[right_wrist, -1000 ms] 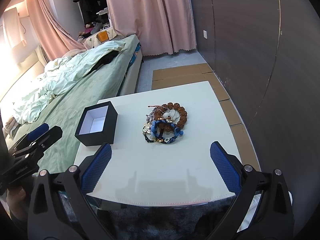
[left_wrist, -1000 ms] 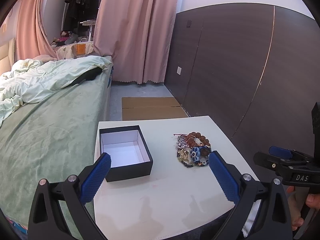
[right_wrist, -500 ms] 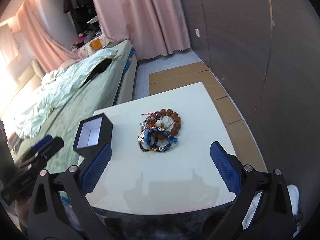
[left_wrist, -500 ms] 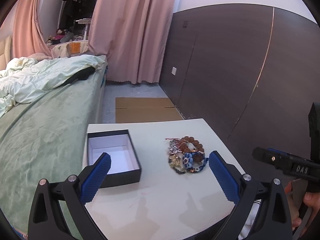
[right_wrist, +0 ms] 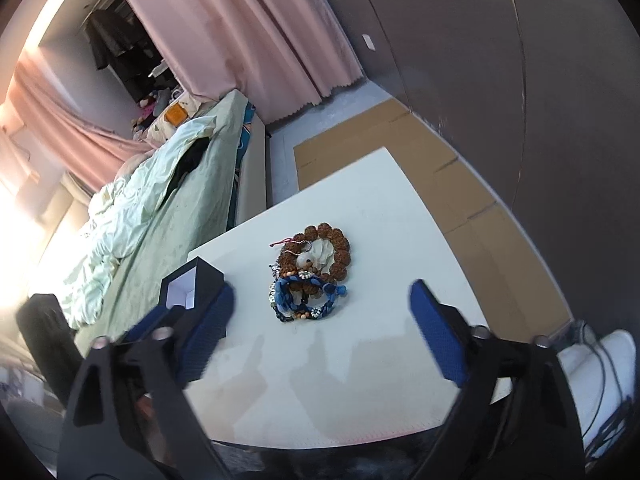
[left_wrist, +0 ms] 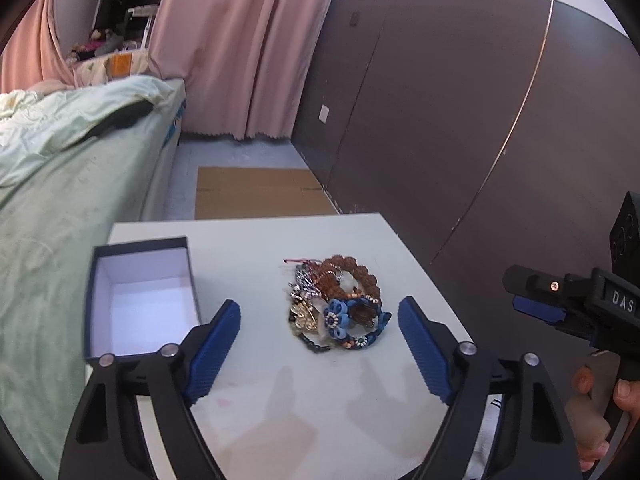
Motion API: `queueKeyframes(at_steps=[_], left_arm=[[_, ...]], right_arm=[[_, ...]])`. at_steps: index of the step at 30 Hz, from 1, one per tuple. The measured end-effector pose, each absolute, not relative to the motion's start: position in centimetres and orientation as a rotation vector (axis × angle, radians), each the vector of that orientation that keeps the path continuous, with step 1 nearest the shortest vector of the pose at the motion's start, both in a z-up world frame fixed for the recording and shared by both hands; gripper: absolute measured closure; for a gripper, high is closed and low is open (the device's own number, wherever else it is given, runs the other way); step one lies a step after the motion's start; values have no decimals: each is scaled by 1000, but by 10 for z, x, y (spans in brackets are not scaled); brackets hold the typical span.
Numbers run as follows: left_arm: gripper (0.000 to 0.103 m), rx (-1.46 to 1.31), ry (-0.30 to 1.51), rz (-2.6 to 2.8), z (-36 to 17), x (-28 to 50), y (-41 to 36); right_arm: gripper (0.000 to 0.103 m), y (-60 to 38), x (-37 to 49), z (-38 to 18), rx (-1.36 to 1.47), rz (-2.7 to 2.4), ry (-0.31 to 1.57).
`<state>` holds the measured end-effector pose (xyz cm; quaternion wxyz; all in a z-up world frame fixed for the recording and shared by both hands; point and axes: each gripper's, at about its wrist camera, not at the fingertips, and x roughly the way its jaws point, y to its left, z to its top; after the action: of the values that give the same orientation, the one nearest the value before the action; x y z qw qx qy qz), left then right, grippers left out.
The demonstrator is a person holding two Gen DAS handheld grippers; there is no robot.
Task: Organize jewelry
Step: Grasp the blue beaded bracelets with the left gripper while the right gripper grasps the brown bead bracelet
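A pile of bracelets [left_wrist: 335, 304], brown beads and blue flower bands, lies mid-table on the white table [left_wrist: 288, 400]. An open black box with a white inside [left_wrist: 140, 308] stands to its left. My left gripper [left_wrist: 320, 344] is open and empty, above the table just in front of the pile. My right gripper [right_wrist: 320, 332] is open and empty, above the near side of the table, with the pile [right_wrist: 310, 272] ahead between its fingers and the box [right_wrist: 188, 284] at the left. The right gripper also shows at the right edge of the left wrist view [left_wrist: 560, 304].
A bed with a green cover [left_wrist: 60, 184] runs along the table's left side. A dark panelled wall [left_wrist: 460, 120] stands at the right. Flat cardboard [left_wrist: 260, 196] lies on the floor beyond the table. Pink curtains [left_wrist: 240, 48] hang at the back.
Both grippers have moved forward and lower toward the pile; the bracelets and box look larger. The right wrist view has tilted to the right. Both grippers stay open.
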<state>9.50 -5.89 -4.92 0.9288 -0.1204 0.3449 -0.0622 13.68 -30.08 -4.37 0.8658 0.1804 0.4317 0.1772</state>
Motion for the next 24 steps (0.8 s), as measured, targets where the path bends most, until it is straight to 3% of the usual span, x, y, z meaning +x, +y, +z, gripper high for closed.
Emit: queueKeyframes(at_steps=[11, 21, 24], left_arm=[[41, -211, 833, -171, -95, 135, -86], [59, -203, 904, -174, -128, 171, -95], [70, -195, 924, -177, -134, 179, -97]], right_arm=[[32, -314, 172, -72, 516, 383, 1012], [35, -306, 193, -84, 546, 401, 1049], [37, -302, 198, -88, 555, 410, 1064]])
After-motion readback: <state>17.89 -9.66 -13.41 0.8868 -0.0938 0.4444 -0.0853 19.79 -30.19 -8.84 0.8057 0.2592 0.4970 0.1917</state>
